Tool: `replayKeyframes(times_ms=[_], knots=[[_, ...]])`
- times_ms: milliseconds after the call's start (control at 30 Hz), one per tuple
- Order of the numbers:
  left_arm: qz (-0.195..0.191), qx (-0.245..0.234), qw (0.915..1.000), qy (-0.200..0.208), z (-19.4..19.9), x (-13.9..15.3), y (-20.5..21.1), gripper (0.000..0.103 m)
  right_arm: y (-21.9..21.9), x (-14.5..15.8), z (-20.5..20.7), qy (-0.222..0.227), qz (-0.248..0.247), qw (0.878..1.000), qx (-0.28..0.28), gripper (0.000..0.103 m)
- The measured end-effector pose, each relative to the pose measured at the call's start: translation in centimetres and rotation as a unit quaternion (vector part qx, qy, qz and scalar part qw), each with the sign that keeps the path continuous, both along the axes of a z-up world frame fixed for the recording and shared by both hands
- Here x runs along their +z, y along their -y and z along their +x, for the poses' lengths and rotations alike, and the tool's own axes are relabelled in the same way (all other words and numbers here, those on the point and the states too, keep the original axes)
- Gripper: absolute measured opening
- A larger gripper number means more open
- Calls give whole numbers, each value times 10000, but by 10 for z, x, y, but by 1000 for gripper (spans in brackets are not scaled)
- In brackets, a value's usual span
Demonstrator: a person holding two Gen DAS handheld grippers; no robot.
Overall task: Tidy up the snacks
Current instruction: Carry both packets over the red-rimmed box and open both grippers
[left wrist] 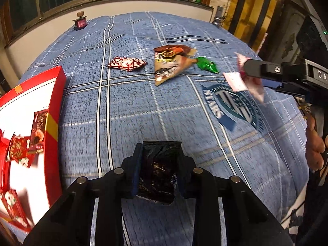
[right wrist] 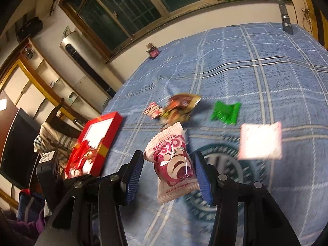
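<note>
You're carrying: left gripper clamps a black foil packet, right gripper apparently grips a pink bear-print pouch; drop both in the red cardboard box.

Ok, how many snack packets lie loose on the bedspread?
4: red-white packet, brown triangular packet beside it, green packet further right, pale square packet by the logo. More may be hidden.

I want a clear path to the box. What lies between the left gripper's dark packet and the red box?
Only bare blue plaid cloth lies between the dark packet and the red box, per the left wrist view.
</note>
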State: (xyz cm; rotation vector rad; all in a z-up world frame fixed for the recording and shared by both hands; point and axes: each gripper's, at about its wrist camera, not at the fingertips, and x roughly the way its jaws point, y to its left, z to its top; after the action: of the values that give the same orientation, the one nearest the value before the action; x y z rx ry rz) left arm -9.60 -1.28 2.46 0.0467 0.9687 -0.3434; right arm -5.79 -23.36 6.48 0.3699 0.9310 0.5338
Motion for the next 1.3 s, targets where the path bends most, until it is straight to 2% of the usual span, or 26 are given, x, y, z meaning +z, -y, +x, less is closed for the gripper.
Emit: replayKeyframes(times_ms=[133, 267, 467, 567, 767, 933, 1067, 1300], knots=[[-114, -76, 9998, 106, -18, 8, -9, 26, -20, 0, -14, -44, 48, 9999, 106, 52], [-202, 19, 9990, 401, -33, 26, -31, 26, -50, -1, -22, -115, 62, 9995, 301, 52], [-250, 569, 9937, 929, -46, 54, -87, 26, -109, 1, -22, -124, 91, 9975, 696, 52], [-255, 896, 9902, 1036, -45, 58, -117, 26, -141, 1, -21, -113, 80, 9958, 901, 52], [-39, 1657, 9798, 1118, -39, 51, -173, 26, -201, -2, -18, -124, 146, 9924, 1218, 52], [270, 2132, 9687, 1239, -31, 43, -201, 27, -233, -2, -16, -67, 127, 9909, 1337, 52], [365, 2331, 9639, 1234, -30, 37, -219, 27, -253, -4, -13, -62, 66, 9902, 1393, 52], [437, 2475, 9604, 1200, -23, 29, -238, 27, -277, -12, -6, -92, -8, 9902, 1396, 53]])
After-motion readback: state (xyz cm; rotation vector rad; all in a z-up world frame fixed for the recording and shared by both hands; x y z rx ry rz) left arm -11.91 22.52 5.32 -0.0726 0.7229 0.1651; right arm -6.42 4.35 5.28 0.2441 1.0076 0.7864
